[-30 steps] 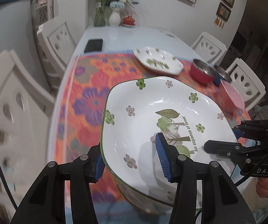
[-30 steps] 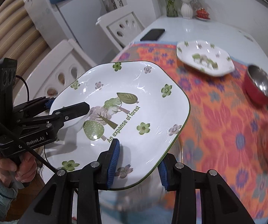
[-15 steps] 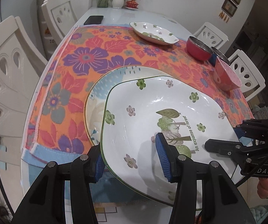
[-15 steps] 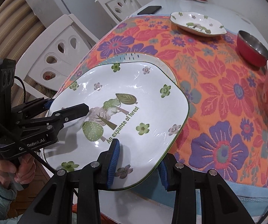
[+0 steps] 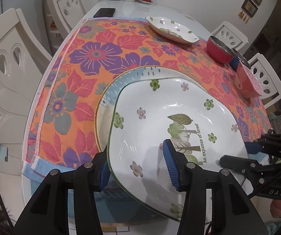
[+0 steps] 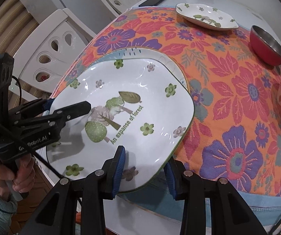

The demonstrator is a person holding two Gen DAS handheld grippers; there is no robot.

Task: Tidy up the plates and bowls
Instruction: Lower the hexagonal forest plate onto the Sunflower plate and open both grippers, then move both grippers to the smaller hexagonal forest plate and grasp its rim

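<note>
Holding the forest plate (image 5: pixel 171 117) in both tools, I should keep it level, centred over the round plate (image 5: pixel 109 90) beneath.

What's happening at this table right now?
A person holds a white forest-print plate with both hands' tools: the left gripper and right gripper each clamp its rim on opposite sides. The plate hangs just over a round blue-patterned plate on the floral tablecloth. A matching plate and red bowls wait farther back.
</note>
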